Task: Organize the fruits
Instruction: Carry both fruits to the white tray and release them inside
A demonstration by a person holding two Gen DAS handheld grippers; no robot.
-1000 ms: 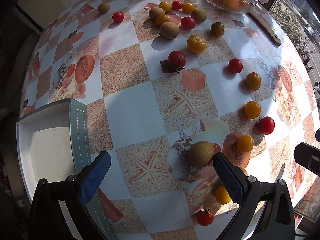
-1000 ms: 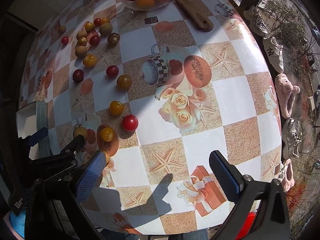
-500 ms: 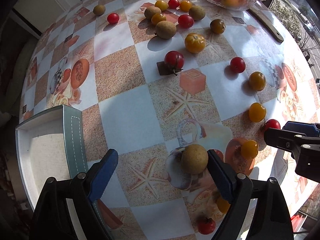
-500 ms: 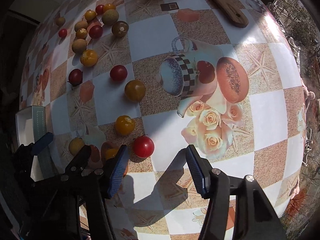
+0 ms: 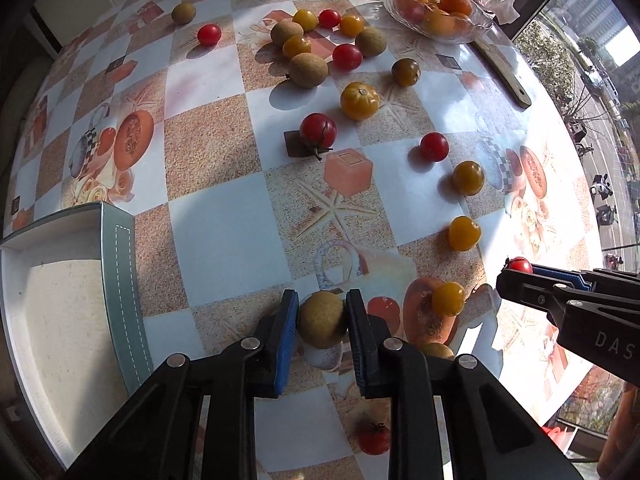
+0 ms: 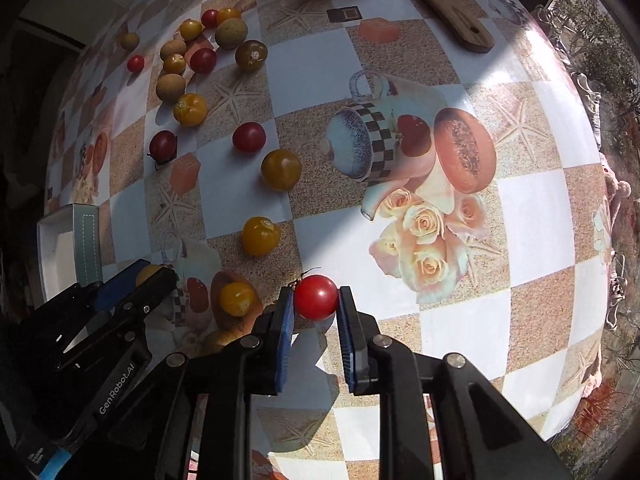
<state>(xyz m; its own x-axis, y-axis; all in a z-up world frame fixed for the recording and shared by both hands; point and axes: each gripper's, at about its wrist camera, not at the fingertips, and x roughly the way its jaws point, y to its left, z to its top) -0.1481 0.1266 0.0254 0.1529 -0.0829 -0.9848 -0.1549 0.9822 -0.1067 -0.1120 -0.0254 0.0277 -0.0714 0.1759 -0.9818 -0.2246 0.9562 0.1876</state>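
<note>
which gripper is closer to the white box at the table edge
Left. The left gripper, shut on a brown fruit, sits just beside the white box; the right gripper grips a red tomato farther away.

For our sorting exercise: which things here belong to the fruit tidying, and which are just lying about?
Belongs:
left claw on brown fruit
right claw on red tomato
white box
scattered yellow tomato

Lying about:
wooden board
</note>
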